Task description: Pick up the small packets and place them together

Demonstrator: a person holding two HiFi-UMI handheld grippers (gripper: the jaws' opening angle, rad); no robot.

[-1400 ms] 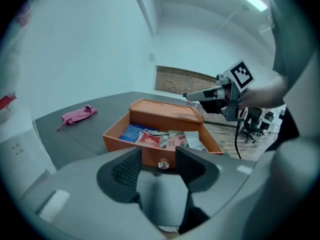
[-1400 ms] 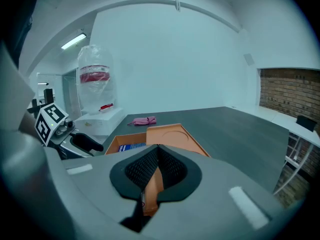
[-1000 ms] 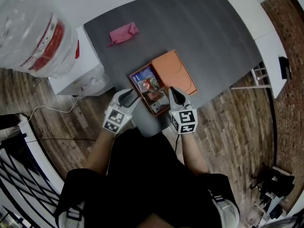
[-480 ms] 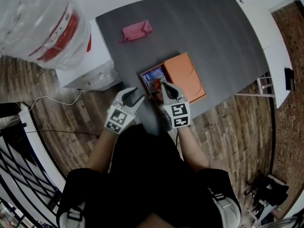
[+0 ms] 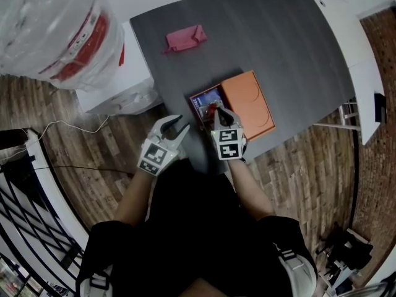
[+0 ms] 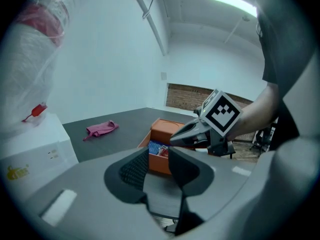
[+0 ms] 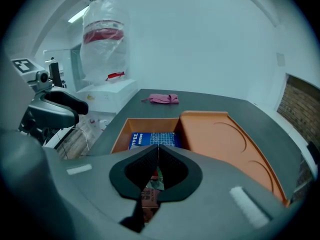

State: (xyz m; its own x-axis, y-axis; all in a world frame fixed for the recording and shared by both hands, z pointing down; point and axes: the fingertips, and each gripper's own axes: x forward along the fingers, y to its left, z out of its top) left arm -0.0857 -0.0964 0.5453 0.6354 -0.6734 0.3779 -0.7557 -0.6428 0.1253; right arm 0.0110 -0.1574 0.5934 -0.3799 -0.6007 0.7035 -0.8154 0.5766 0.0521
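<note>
Lowered right gripper (image 5: 219, 113), jaws together, over packets (image 7: 150, 140) in orange box (image 7: 121, 134); left gripper (image 5: 182, 124) just closing partway, empty. Needs opening to grasp.

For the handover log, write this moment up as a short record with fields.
table: dark grey, carries the things below
box: orange, open
lid: orange, lying against the box's side
packets: inside the box, a blue one at its far end
cloth: pink, on the table's far side, apart from the box
left gripper: jaws apart, just been closing, nothing between them
right gripper: jaws together, over the packets, no packet seen gripped
</note>
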